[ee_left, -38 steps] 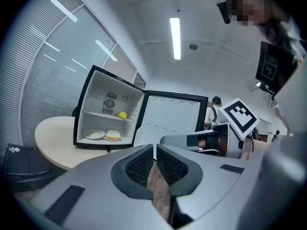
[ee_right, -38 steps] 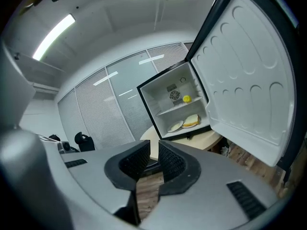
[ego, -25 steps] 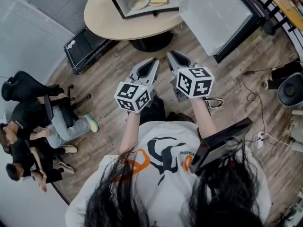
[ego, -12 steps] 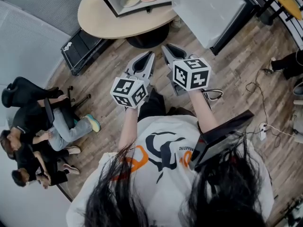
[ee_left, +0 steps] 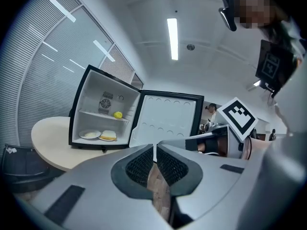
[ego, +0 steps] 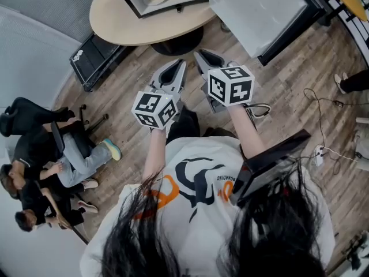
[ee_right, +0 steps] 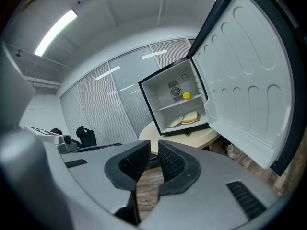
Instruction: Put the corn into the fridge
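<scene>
I am holding the left gripper (ego: 183, 63) and right gripper (ego: 198, 54) at centre frame, jaws pressed together and empty, facing the open fridge (ee_left: 91, 99) at the top. A yellow item (ee_left: 117, 114), probably the corn, is sitting on its upper shelf.

An office — slatted blinds (ee_left: 33, 80), ceiling strip light (ee_left: 172, 38), swivel chair (ego: 24, 109).

Small black fridge (ee_left: 88, 99) with white interior, upright on round beige counter (ego: 124, 25), door (ee_left: 165, 121) swung fully open, small yellow corn (ee_left: 117, 114) resting on upper shelf (ee_left: 96, 113), near right end.
</scene>
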